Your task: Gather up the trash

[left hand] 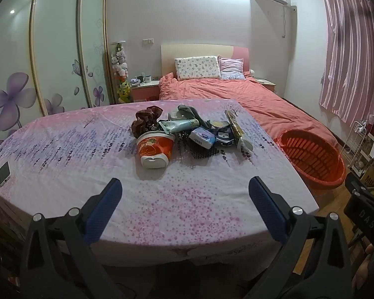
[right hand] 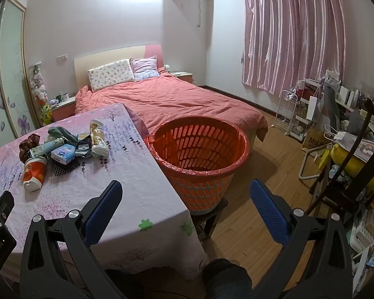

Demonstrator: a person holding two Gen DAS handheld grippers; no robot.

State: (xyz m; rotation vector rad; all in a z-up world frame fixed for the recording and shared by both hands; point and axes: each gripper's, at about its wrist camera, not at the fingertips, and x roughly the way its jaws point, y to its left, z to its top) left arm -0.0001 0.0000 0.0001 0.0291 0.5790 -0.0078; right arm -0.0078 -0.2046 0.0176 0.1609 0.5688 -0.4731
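Note:
A pile of trash lies on the table's pink flowered cloth: a red and white cup on its side, a brown crumpled wrapper, a blue tissue pack, a gold packet and a tube. The pile also shows in the right wrist view, with the cup nearest. My left gripper is open and empty, short of the cup. My right gripper is open and empty, in front of the orange basket beside the table's right edge. The basket's rim also shows in the left wrist view.
A phone lies on the cloth at the far left. A bed with a red cover stands behind the table. A dark chair and cluttered shelves stand at the right. Wood floor lies between basket and chair.

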